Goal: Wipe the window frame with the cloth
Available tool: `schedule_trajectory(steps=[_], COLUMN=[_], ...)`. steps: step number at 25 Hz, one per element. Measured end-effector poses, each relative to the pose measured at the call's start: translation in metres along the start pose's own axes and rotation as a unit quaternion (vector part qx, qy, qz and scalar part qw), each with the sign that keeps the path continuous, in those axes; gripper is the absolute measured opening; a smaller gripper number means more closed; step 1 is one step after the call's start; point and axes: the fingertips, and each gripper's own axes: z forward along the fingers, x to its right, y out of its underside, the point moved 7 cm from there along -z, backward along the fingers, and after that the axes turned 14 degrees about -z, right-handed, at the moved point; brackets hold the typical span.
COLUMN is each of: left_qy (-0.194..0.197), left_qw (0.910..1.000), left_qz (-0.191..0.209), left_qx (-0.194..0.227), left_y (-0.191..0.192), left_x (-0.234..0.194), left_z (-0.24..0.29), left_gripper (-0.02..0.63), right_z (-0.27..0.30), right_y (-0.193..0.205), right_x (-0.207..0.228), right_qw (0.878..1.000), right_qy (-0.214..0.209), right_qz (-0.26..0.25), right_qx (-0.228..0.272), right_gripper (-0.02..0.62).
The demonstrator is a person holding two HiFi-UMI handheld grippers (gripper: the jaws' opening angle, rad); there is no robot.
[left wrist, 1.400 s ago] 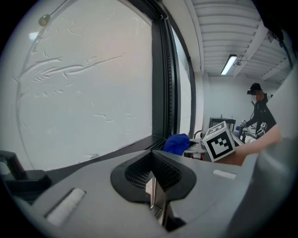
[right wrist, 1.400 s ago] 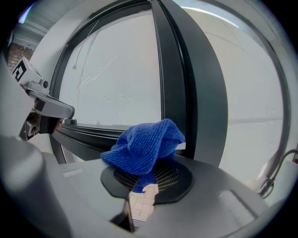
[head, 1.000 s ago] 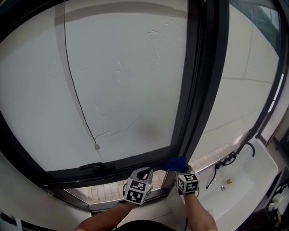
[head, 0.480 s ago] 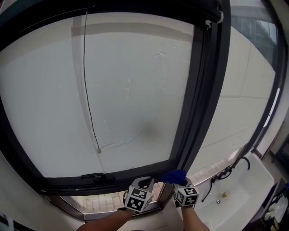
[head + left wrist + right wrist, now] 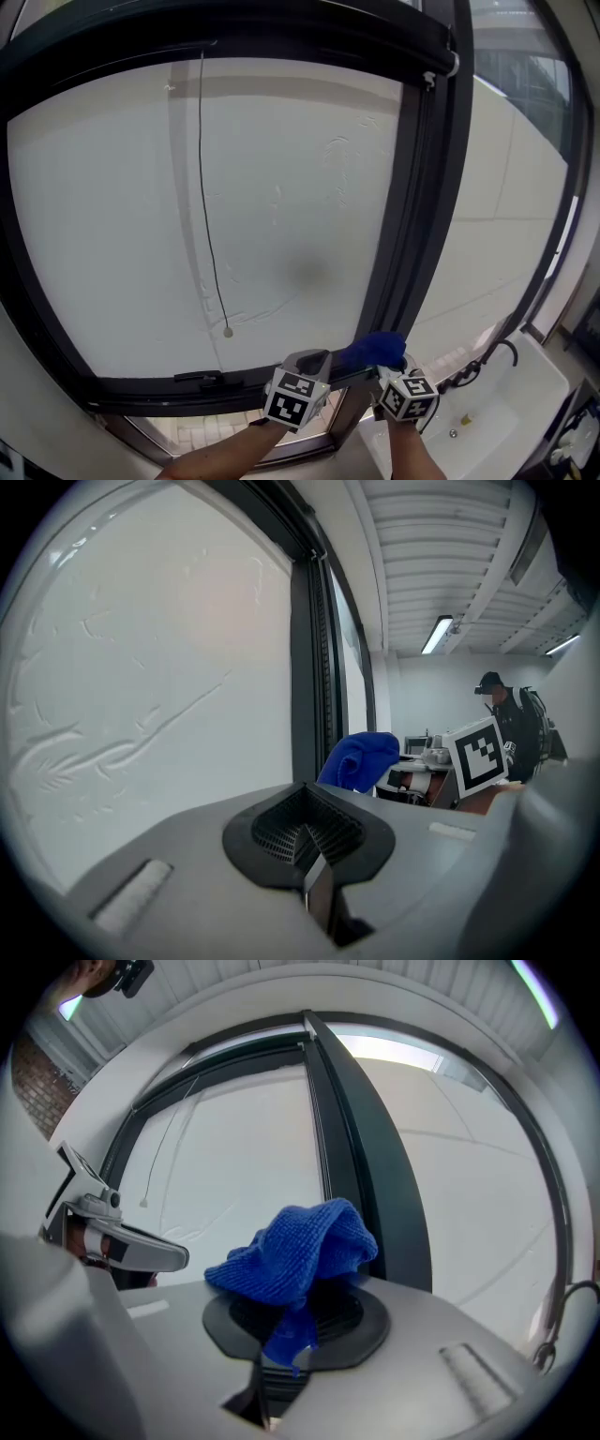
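A bunched blue cloth point(image 5: 372, 352) point(image 5: 295, 1255) sticks up out of my right gripper point(image 5: 392, 373), whose jaws are shut on it. It hangs low in the head view, just in front of the dark window frame's upright post point(image 5: 424, 187) point(image 5: 361, 1157), near the frame's bottom rail point(image 5: 141, 384). My left gripper point(image 5: 311, 366) is beside it on the left, jaws shut and empty. In the left gripper view the blue cloth point(image 5: 359, 758) shows ahead by the frame post point(image 5: 309, 667).
A white roller blind point(image 5: 262, 206) covers the pane, its pull cord point(image 5: 211, 206) ending in a small weight point(image 5: 228, 331). A white sink point(image 5: 487, 412) with a dark tap point(image 5: 502, 347) lies lower right. A person point(image 5: 511, 728) stands far off indoors.
The head view has tilted up, so the frame's top rail now shows. Both grippers rose a little; the right one lifted the cloth higher against the post.
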Motion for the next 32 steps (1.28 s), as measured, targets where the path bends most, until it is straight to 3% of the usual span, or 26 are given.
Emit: schedule_trajectory(steps=[15,32], left_qy=[0.037,0.078], left_qw=[0.9942,0.9842], left_qz=[0.016,0.044], left_qx=[0.1,0.153], left_y=[-0.144,-0.259], left_x=[0.038,0.065], left_z=[-0.007,0.001], left_gripper=[-0.006,-0.006], right_z=[-0.01,-0.002], right_y=[-0.178,-0.336], right_x=[0.042,0.086], right_qw=[0.991,0.966], right_qy=[0.031,0.046], right_qz=[-0.029,-0.058], right_qx=[0.129,0.249], right_gripper=[0.066,0.066])
